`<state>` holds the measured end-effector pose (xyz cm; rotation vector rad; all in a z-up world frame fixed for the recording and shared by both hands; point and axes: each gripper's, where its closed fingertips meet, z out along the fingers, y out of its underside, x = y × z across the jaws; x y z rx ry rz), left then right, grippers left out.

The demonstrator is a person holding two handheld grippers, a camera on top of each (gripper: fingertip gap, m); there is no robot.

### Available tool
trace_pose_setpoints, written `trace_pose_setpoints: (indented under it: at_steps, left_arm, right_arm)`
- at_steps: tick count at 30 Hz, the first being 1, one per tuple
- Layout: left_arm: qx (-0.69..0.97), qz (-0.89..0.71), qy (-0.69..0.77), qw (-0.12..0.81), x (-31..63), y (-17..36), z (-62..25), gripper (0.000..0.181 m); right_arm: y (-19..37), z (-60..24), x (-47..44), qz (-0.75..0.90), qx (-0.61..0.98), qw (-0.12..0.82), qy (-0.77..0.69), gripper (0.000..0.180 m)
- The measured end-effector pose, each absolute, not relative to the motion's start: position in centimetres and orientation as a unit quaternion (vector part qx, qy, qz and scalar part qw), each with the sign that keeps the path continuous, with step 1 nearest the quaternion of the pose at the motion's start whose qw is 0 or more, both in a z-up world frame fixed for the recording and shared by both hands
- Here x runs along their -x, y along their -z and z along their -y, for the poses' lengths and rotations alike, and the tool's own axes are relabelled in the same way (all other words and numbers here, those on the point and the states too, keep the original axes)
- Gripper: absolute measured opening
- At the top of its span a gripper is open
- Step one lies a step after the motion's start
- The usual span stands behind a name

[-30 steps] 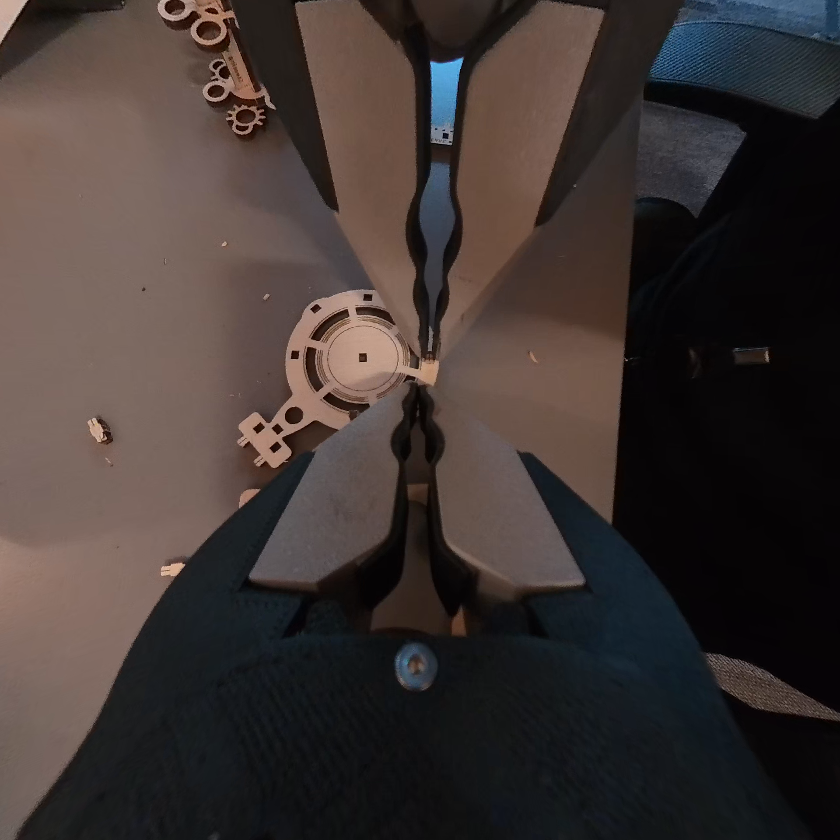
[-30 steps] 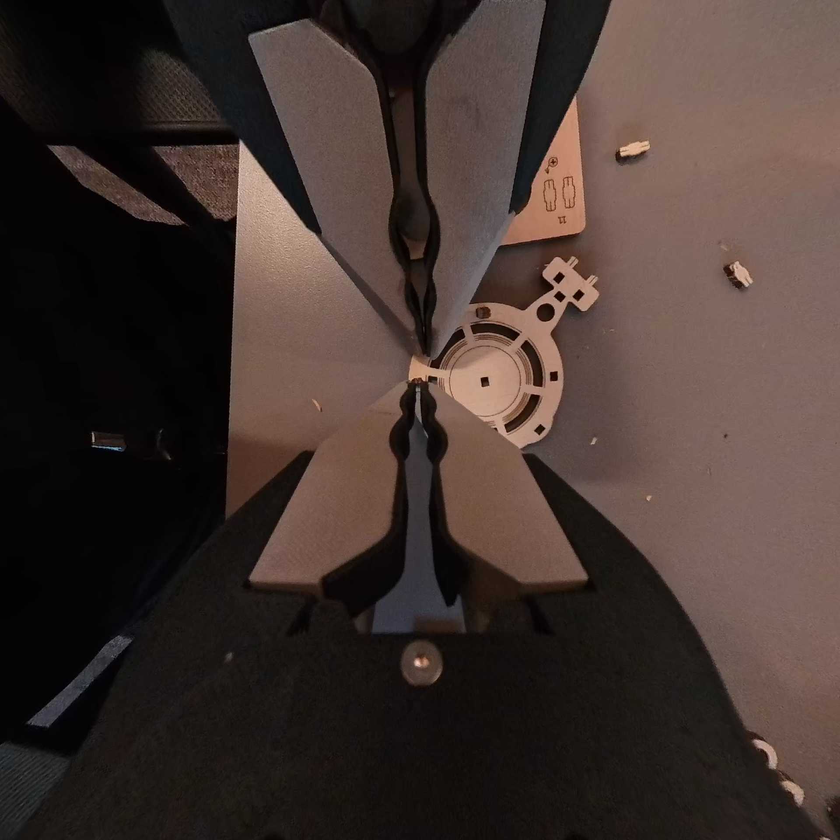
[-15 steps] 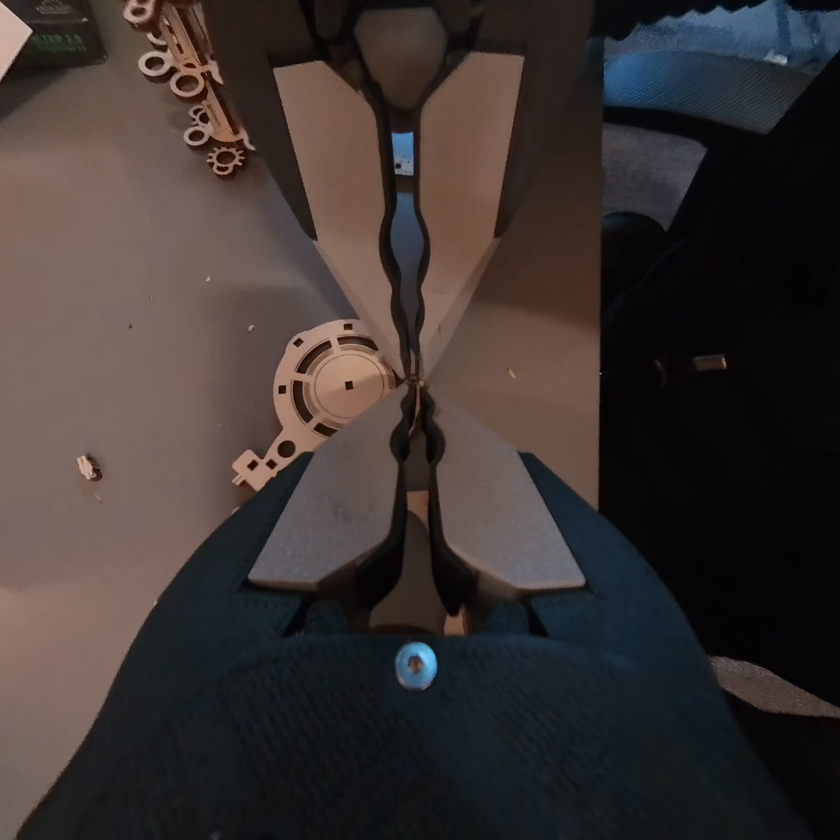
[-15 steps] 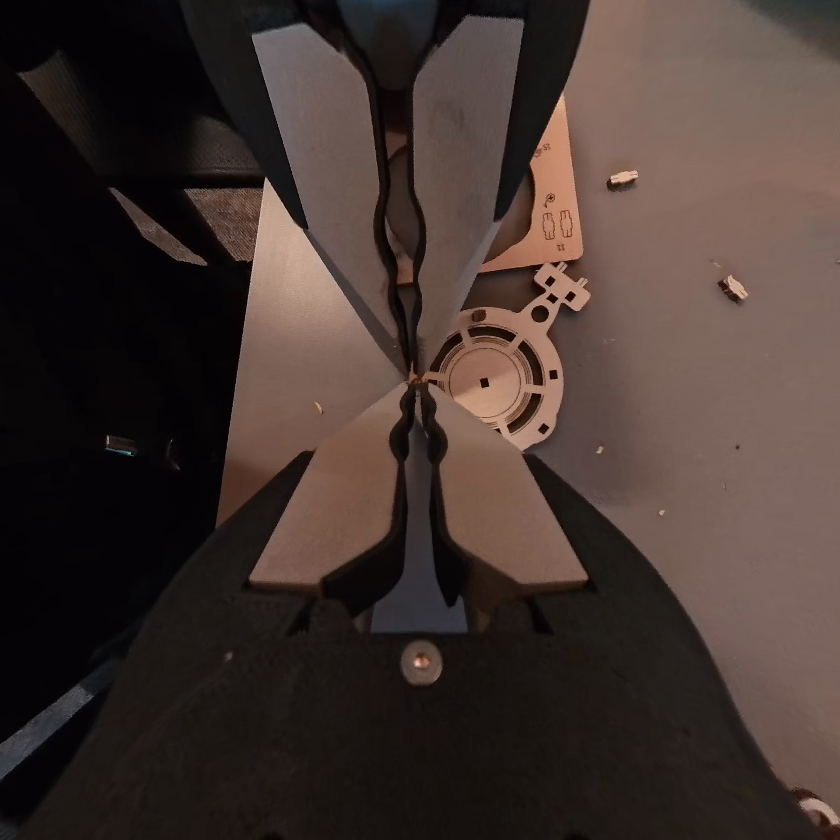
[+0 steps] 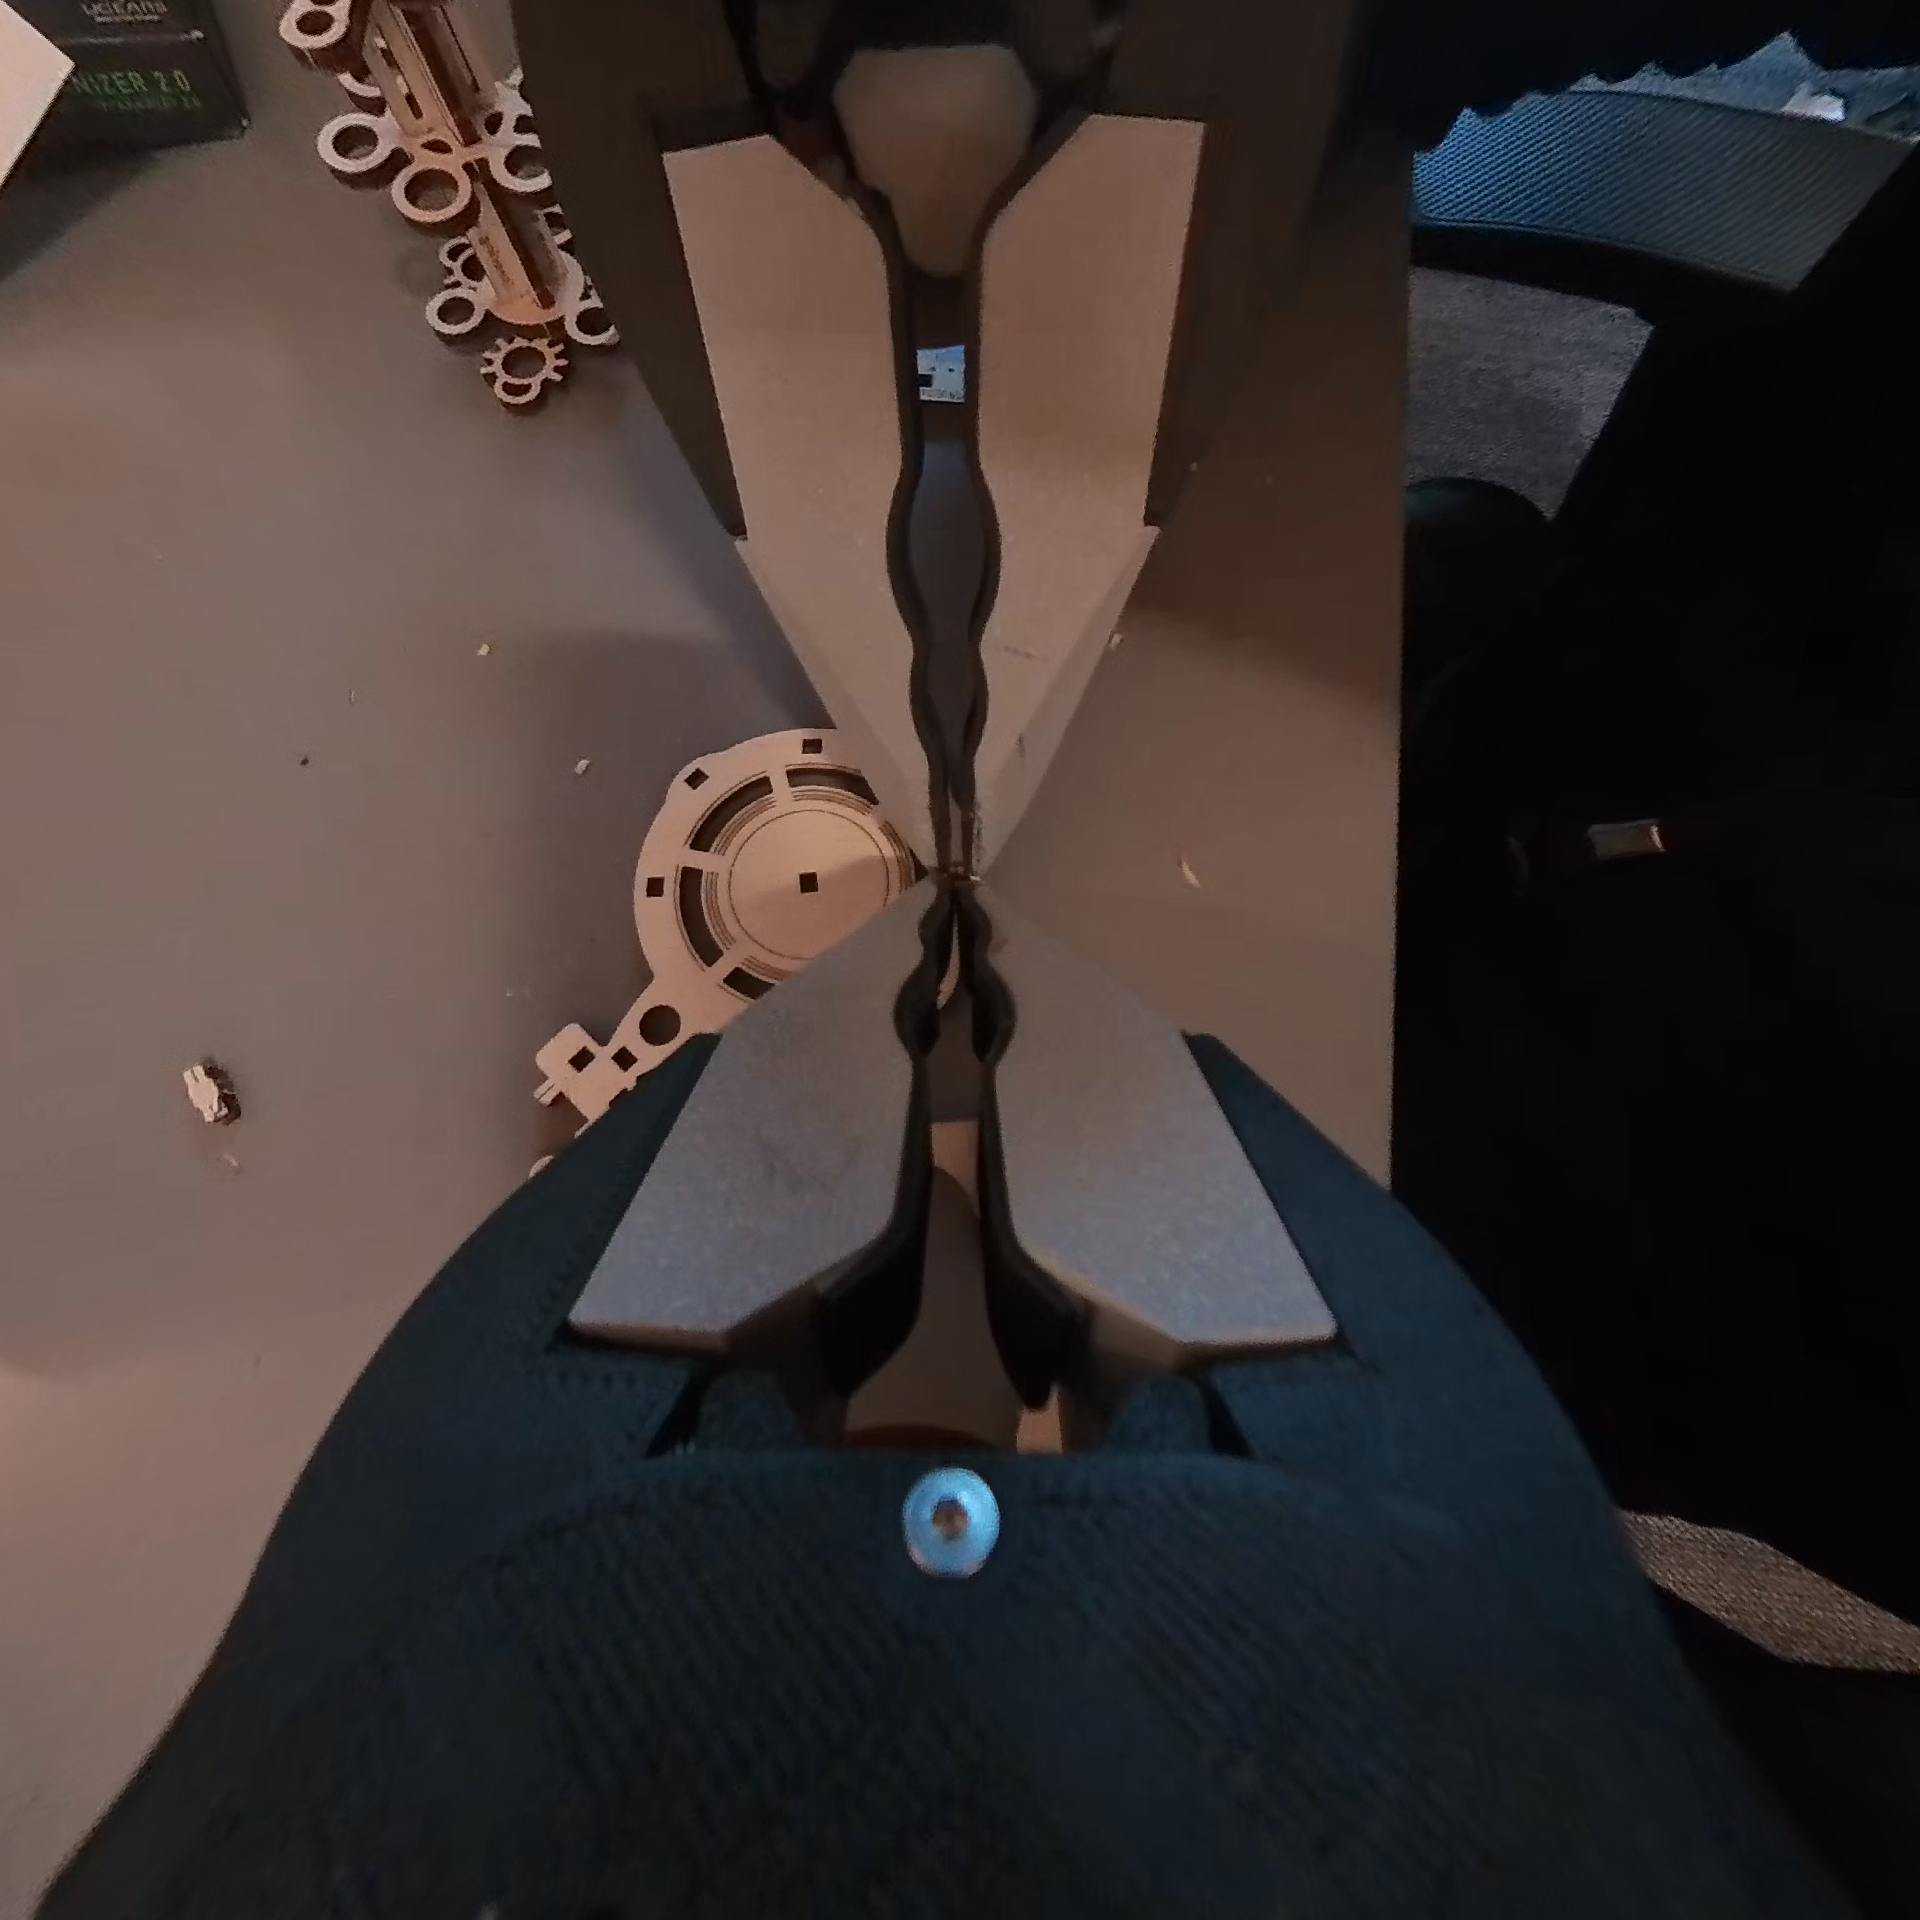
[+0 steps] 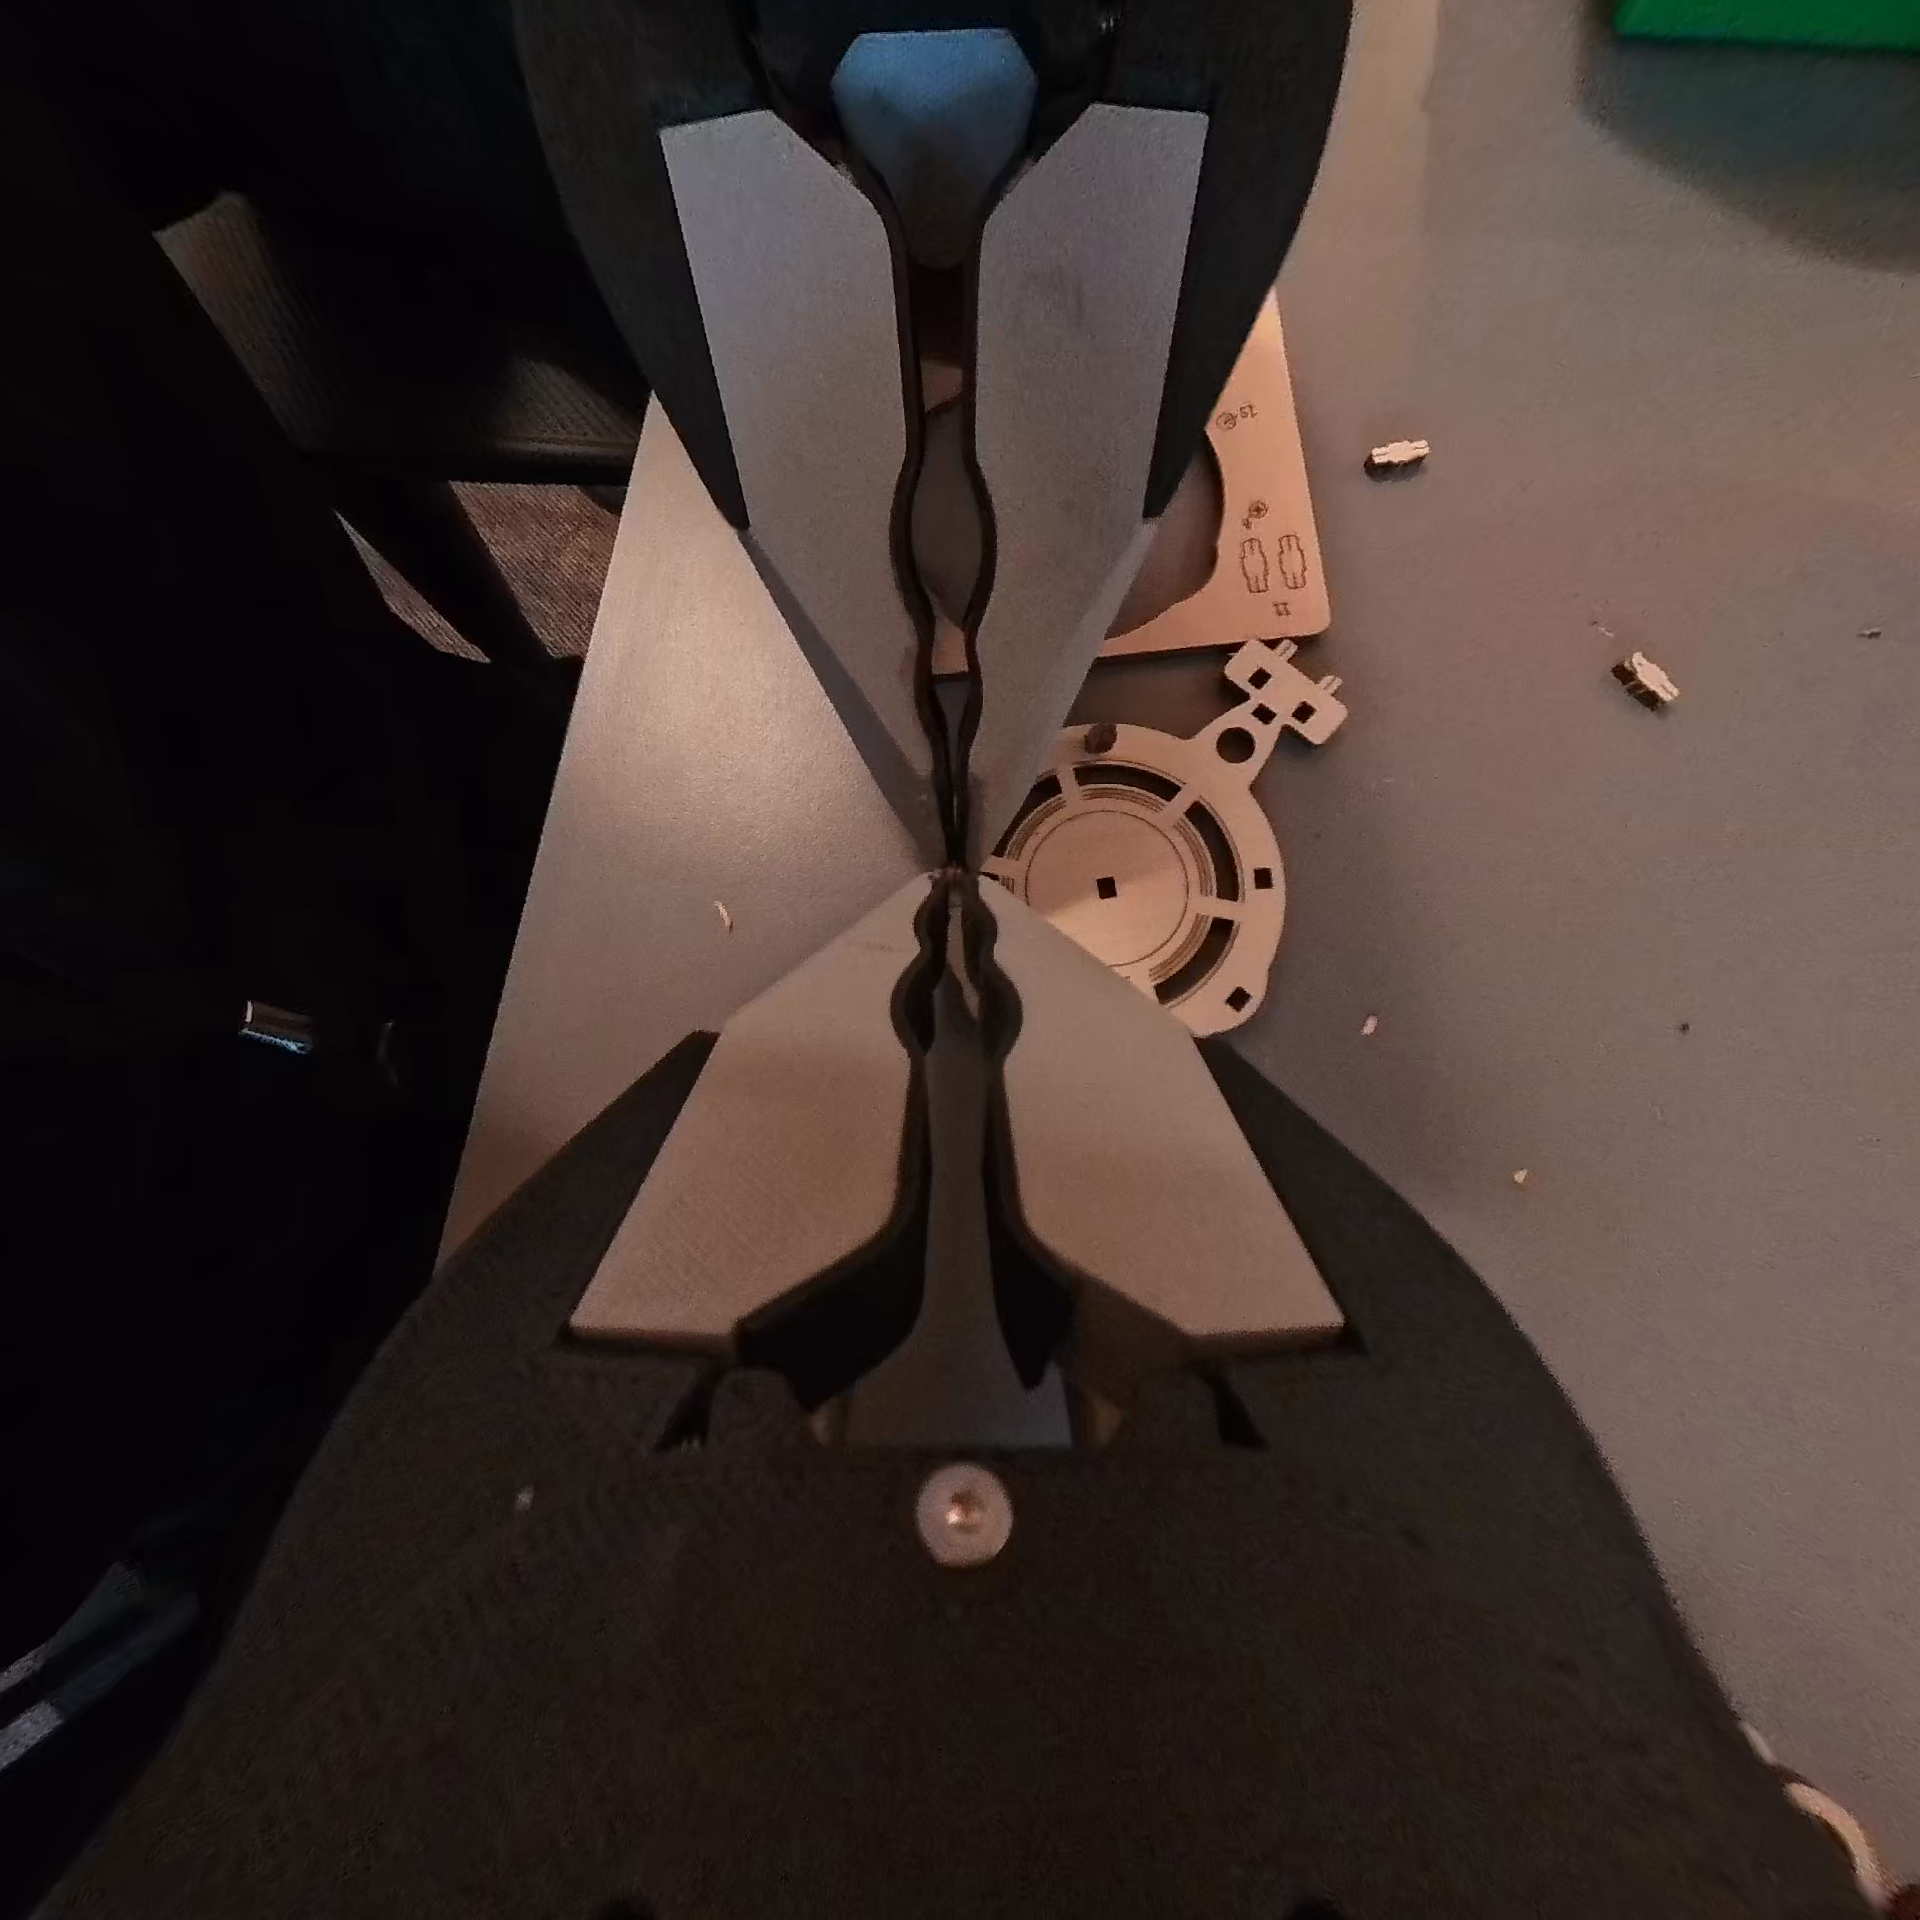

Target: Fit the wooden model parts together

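Note:
In the left wrist view my left gripper (image 5: 951, 906) comes up from the bottom and is shut. My right gripper (image 5: 953, 847) comes down from the top, also shut, and the two meet tip to tip. A tiny wooden part (image 5: 963, 876) is pinched where the tips meet and only a sliver of it shows. The right wrist view shows the same meeting: right gripper (image 6: 951, 906), left gripper (image 6: 951, 847), sliver (image 6: 951, 878). A round slotted wooden disc (image 5: 800, 883) with a tabbed arm lies on the grey table under the tips; it also shows in the right wrist view (image 6: 1132, 883).
An assembled wooden model with rings (image 5: 457, 187) and a dark box (image 5: 135, 73) stand far left. Small loose parts (image 5: 213, 1091) (image 6: 1397, 453) (image 6: 1645, 681) lie around. A cut-out wooden sheet (image 6: 1257, 540) lies by the disc. The table edge (image 5: 1392, 727) borders a dark chair (image 5: 1662, 208). My left and right fingertips are right by each other.
Both grippers stayed tip to tip and shifted together over the table, so more of the ringed model shows. The pale part seen between the tips a second ago is now almost hidden.

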<state>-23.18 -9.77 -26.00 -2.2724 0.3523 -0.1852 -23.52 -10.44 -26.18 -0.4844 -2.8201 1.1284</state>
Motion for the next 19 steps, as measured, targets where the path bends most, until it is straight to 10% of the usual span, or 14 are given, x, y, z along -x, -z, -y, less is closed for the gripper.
trace_pose_setpoints:
  at_steps: [19]
  left_arm:
    - [0.901,-0.142,0.075,0.402,23.03,26.11,9.57,0.000]
  right_arm:
    - [25.97,10.19,23.18,0.885,0.182,-0.020,-0.428,0.000]
